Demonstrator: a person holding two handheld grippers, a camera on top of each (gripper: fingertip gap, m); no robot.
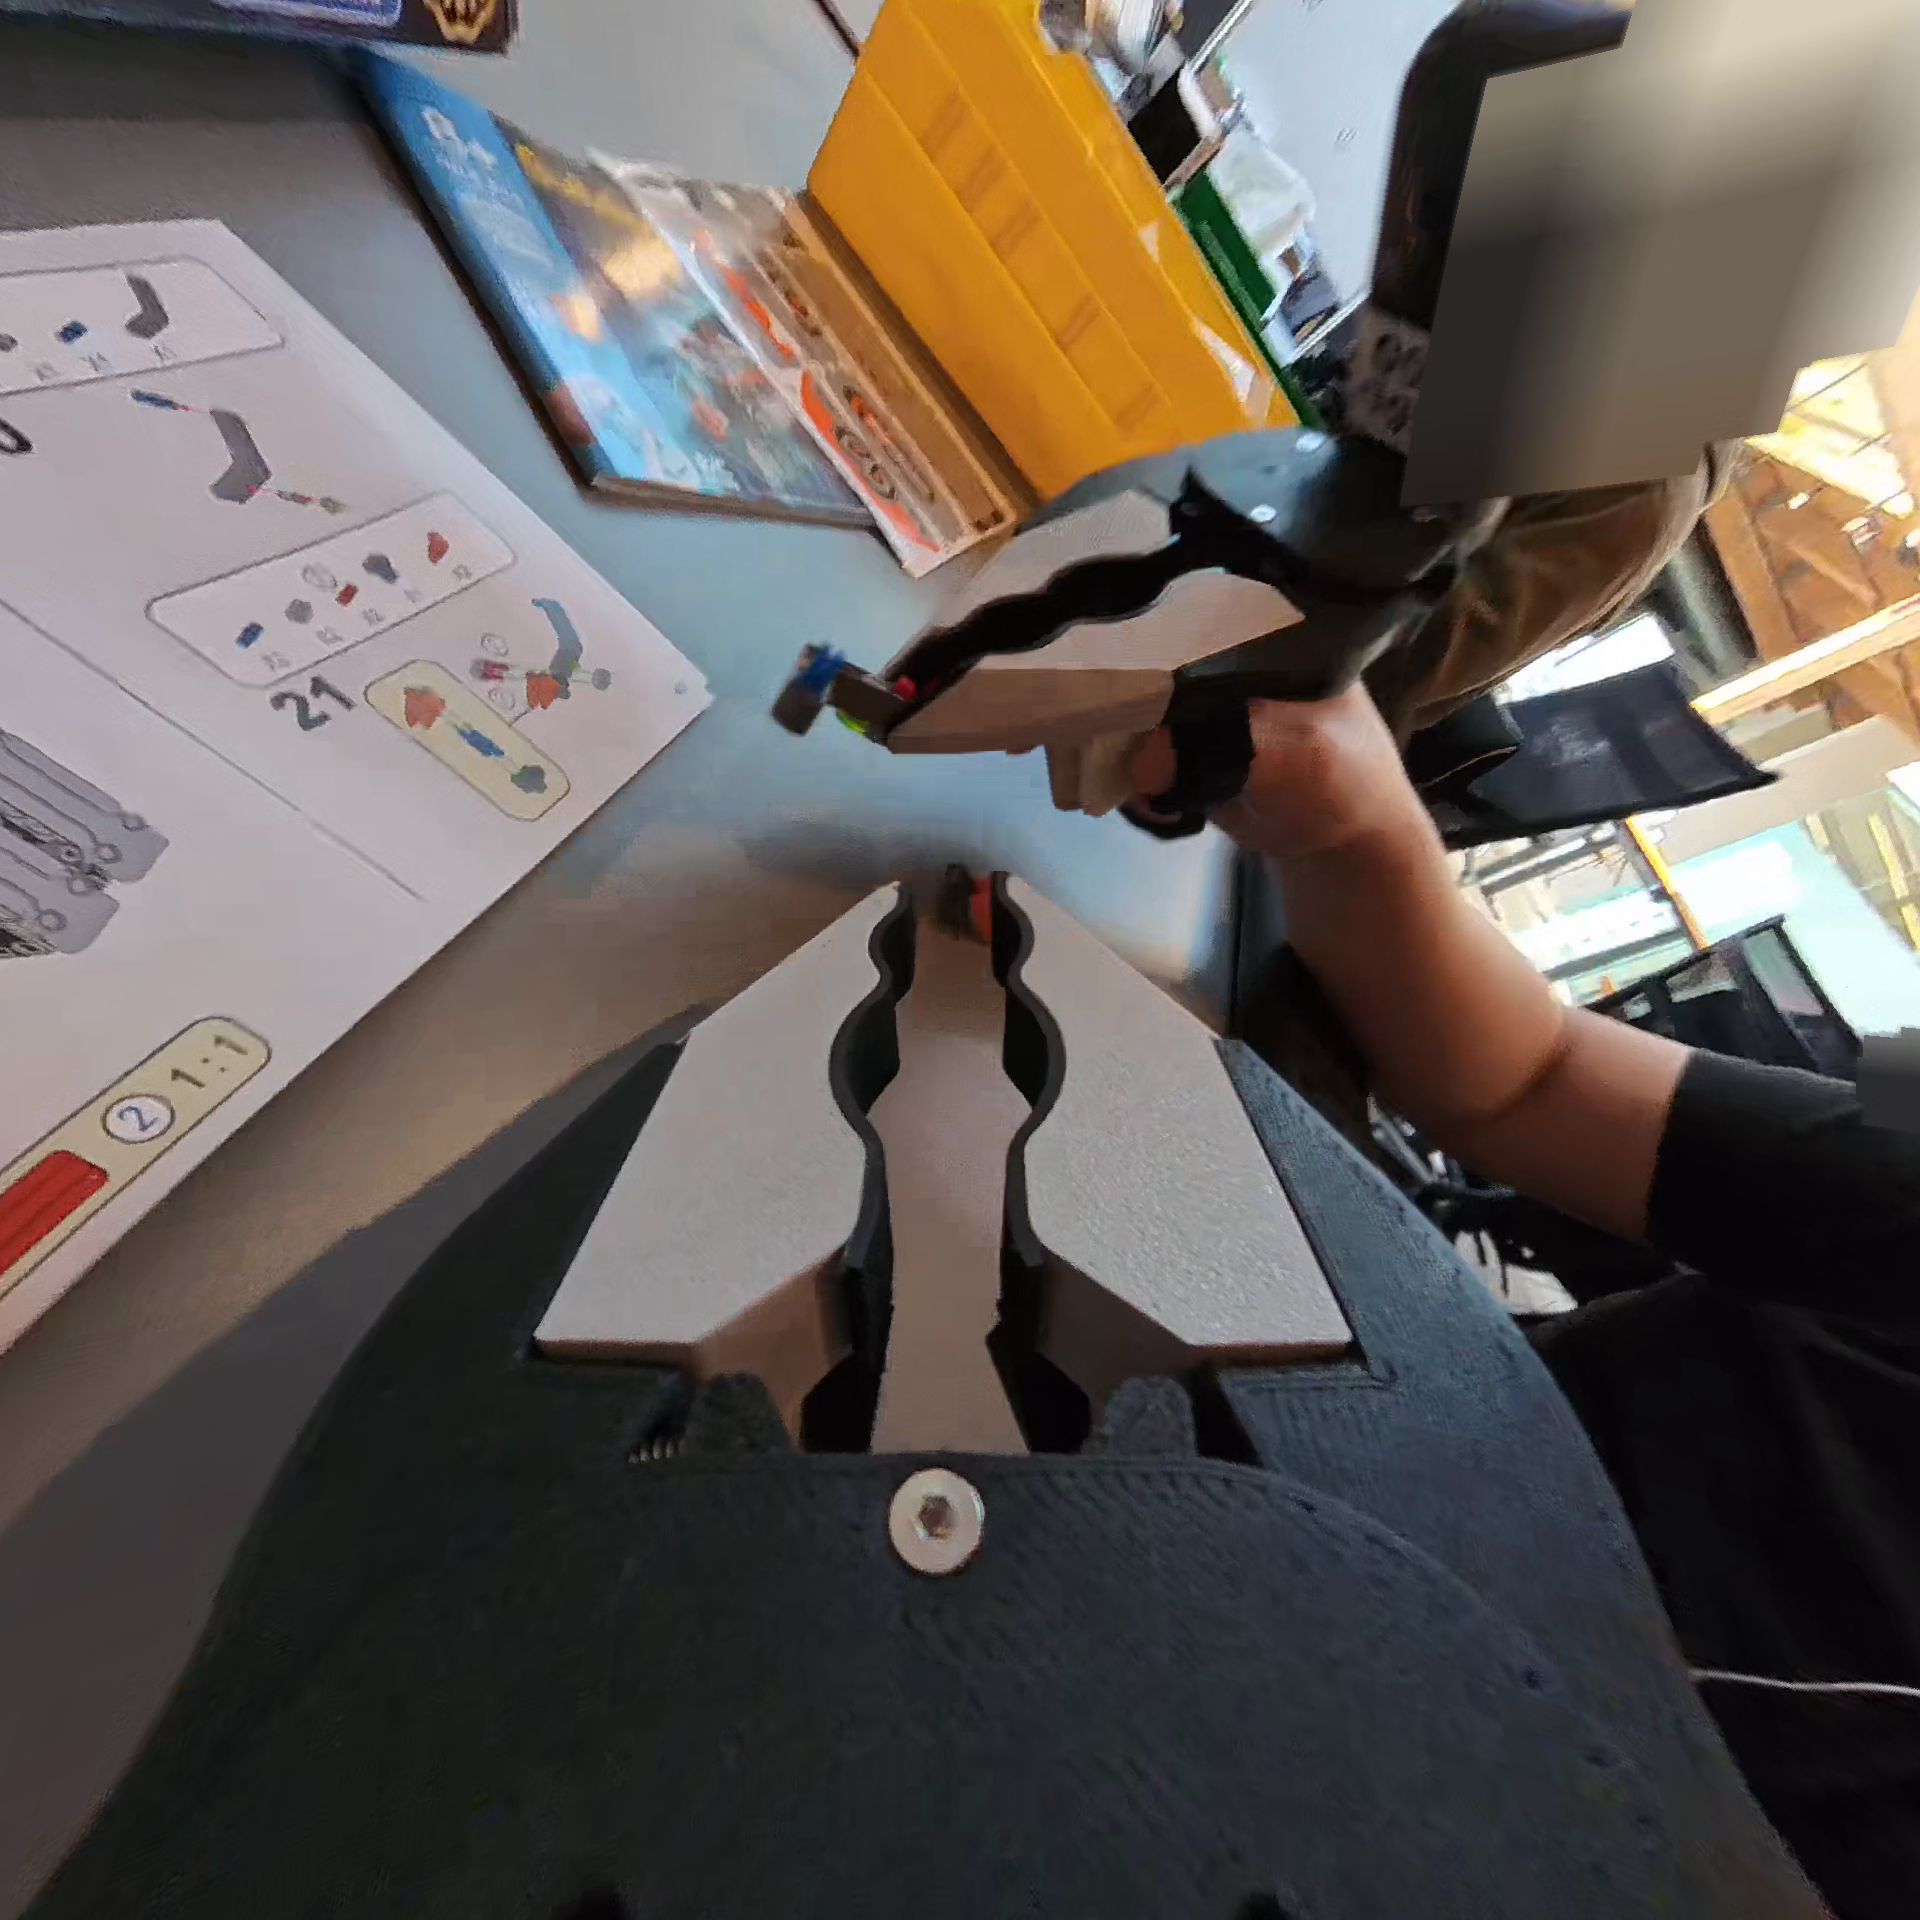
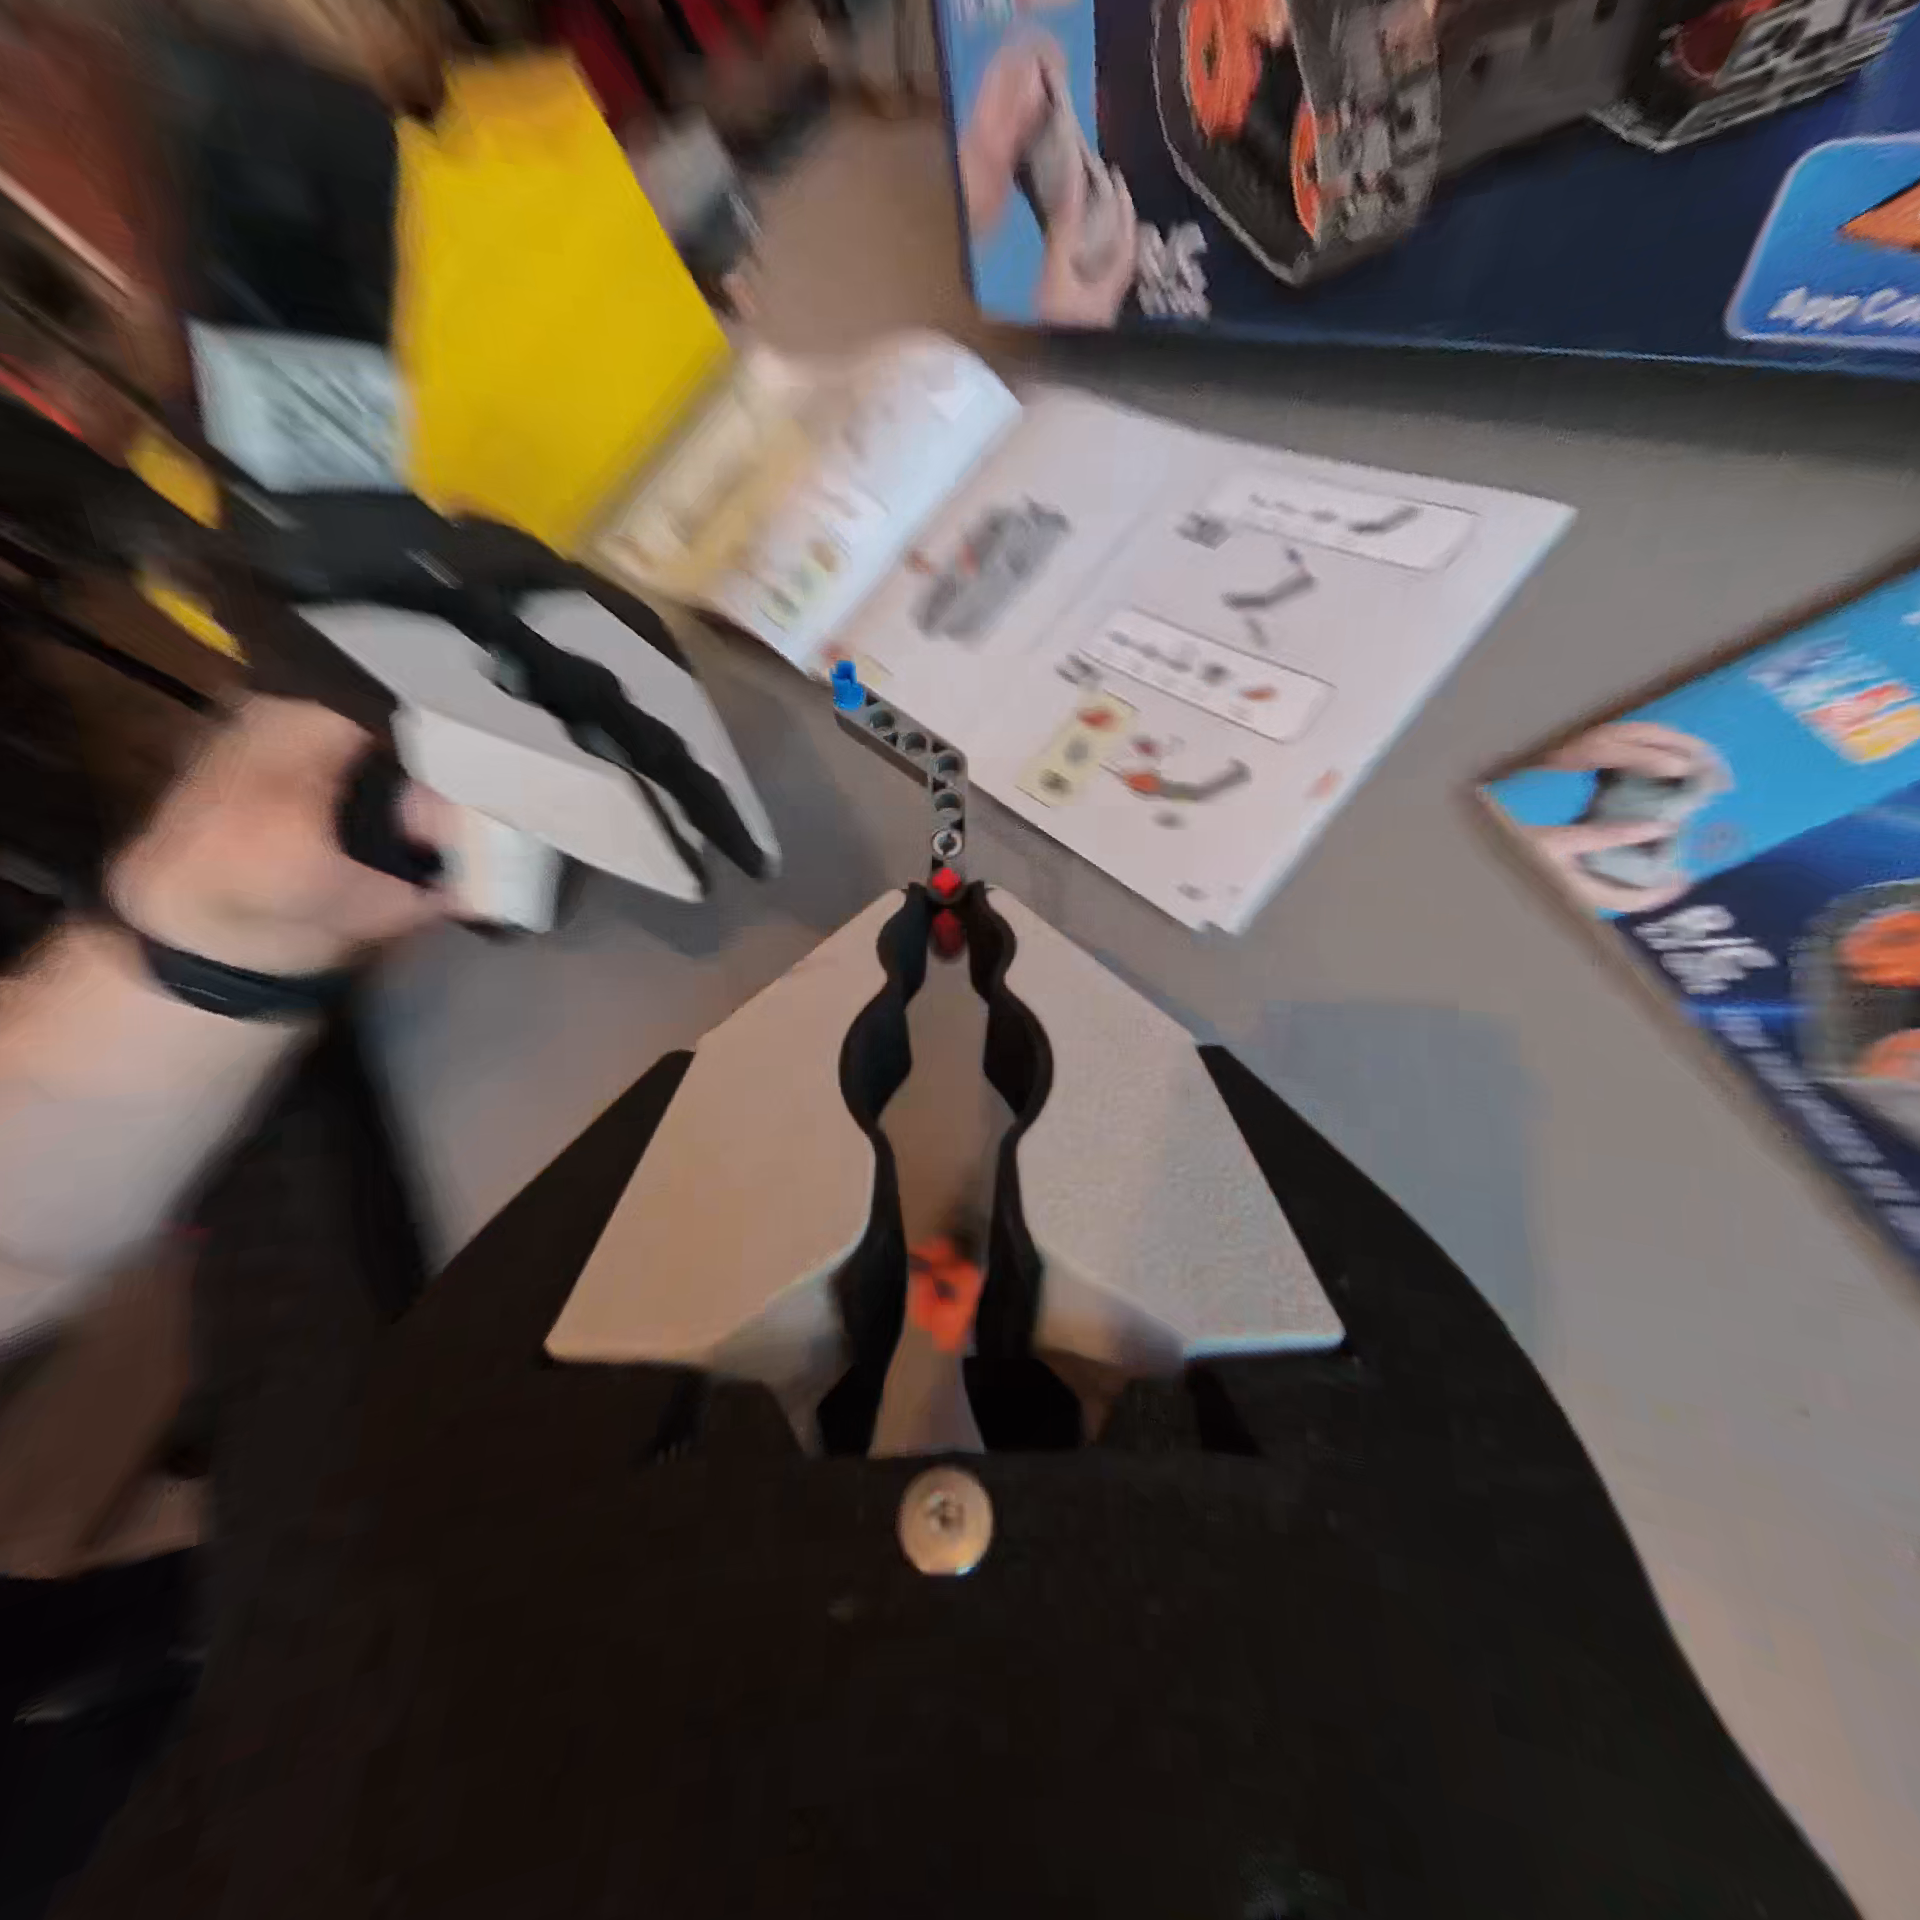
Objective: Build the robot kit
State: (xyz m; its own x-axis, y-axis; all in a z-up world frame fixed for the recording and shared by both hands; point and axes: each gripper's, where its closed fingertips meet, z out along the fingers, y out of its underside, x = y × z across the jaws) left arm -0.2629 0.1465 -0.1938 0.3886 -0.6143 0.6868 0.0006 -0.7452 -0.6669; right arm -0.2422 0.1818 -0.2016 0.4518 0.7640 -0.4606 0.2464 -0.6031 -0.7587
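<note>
- Right wrist view: grey table (image 2: 1455, 1091) spreads under and ahead of both grippers; this view is motion-blurred toward the edges.
- Large blue printed box (image 2: 1455, 177) stands far ahead-right of the right gripper; a second blue box (image 2: 1745, 862) lies flat to its right.
- Yellow bin (image 2: 540, 301) sits ahead-left of the right gripper. In the left wrist view the same yellow bin (image 1: 1039, 239) is ahead-right of the left gripper, with a stack of booklets (image 1: 665, 343) beside it.
- Open instruction booklet (image 2: 1195, 644) lies flat just ahead of the right gripper tips; in the left wrist view it (image 1: 260, 675) lies to the left.
- Right gripper (image 2: 943, 914): jaws nearly together, clamped on a small red pin at the near end of a grey bent beam (image 2: 914, 748). Beam held off the table; long axis runs forward from the tips, then kinks up-left, far end pointing away and left, capped by a blue pin (image 2: 847, 681).
- Same right gripper (image 1: 883, 707) appears in the left wrist view ahead-right, beam end-on and blurred.
- Left gripper (image 1: 951, 904): jaws narrowly apart; a small dark-and-red piece (image 1: 966, 904) sits at the tips, contact unclear — cannot tell whether gripped.
- Small orange piece (image 2: 940, 1299) shows through the gap between the right gripper's fingers, near their base.
</note>
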